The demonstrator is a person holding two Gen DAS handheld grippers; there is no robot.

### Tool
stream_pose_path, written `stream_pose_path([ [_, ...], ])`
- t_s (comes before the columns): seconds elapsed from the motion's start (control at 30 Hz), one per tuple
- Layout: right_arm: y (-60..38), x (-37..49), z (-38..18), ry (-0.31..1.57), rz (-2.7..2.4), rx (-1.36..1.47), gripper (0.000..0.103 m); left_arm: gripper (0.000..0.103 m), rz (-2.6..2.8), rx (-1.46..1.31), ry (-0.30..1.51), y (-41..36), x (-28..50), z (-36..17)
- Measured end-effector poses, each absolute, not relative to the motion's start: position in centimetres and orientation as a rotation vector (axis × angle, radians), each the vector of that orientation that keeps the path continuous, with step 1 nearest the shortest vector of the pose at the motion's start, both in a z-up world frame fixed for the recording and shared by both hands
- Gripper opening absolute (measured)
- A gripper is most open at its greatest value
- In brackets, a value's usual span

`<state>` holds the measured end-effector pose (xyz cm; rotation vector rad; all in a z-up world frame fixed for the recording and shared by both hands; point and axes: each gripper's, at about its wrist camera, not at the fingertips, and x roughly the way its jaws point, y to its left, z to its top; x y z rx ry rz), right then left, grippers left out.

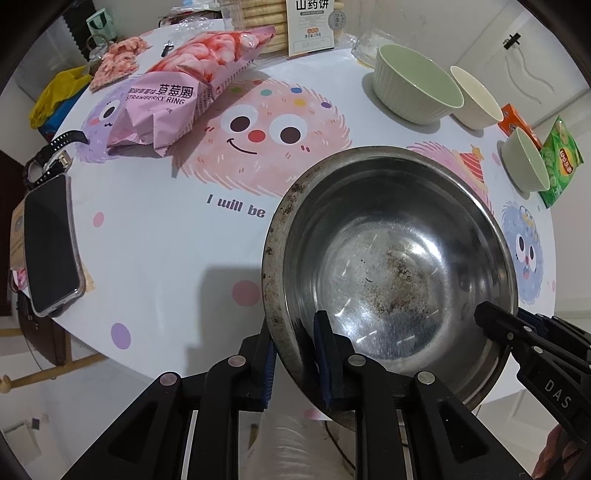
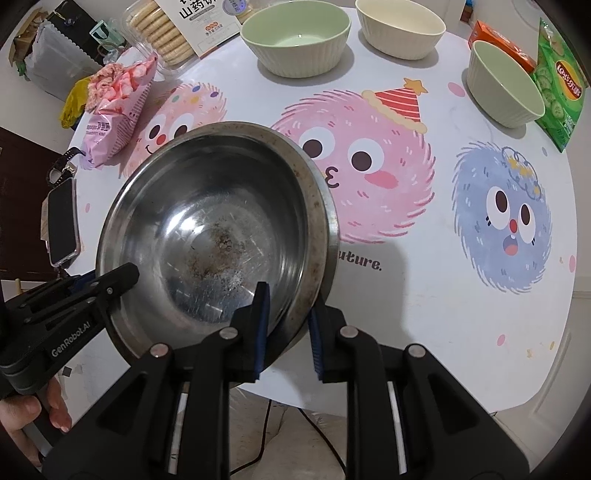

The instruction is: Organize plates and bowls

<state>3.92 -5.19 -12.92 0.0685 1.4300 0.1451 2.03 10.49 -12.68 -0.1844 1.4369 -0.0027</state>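
Note:
A large, stained steel bowl [image 1: 388, 258] [image 2: 214, 229] sits at the near edge of the round cartoon-print table [image 1: 147, 240] [image 2: 424, 295], partly overhanging it. My left gripper [image 1: 297, 363] [image 2: 125, 273] is shut on its left rim, one pad inside and one outside. My right gripper [image 2: 288, 332] [image 1: 491, 314] clamps the opposite rim the same way. At the far side stand a big green ribbed bowl [image 1: 417, 86] [image 2: 295, 37], a cream bowl [image 1: 476, 98] [image 2: 400, 26] and a smaller green bowl [image 1: 526, 162] [image 2: 504, 85], all upright and empty.
A phone [image 1: 51, 240] and a watch [image 1: 51, 155] lie at the left edge. A pink snack bag [image 1: 177, 96], a biscuit box [image 1: 310, 26], an orange box [image 1: 517, 118] and a green chip bag [image 1: 561, 162] crowd the far rim. A hand [image 2: 33, 413] holds the left gripper.

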Motion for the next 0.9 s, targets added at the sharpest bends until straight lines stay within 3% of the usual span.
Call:
stream_pose_path([
  [0.37,-5.8,4.0,-12.5,1.435,0.126,0.06,0.025,0.024,0.01,-0.19,1.435,10.2,2.2,-12.7],
  [0.47,-6.0,3.9,-12.5,1.434,0.125,0.053,0.031,0.038,0.017,-0.199,1.427,10.1,2.3,-12.6],
  [0.5,-6.0,4.0,-12.4,1.43,0.124,0.049,0.032,0.049,0.021,-0.202,1.422,10.1,2.4,-12.5],
  [0.57,-6.2,3.9,-12.1,1.423,0.122,0.041,0.047,0.061,0.027,-0.216,1.414,10.3,2.4,-12.4],
  [0.63,-6.4,3.9,-11.9,1.411,0.115,0.033,0.056,0.067,0.036,-0.224,1.409,10.5,2.4,-12.2],
  [0.73,-6.7,4.0,-11.5,1.399,0.122,0.027,0.058,0.077,0.047,-0.231,1.4,10.6,2.4,-12.0],
  [0.87,-7.1,4.1,-11.2,1.39,0.134,0.043,0.082,0.087,0.051,-0.231,1.384,10.8,2.5,-11.7],
  [0.9,-7.1,4.2,-11.1,1.388,0.141,0.05,0.082,0.088,0.051,-0.224,1.379,10.8,2.5,-11.5],
])
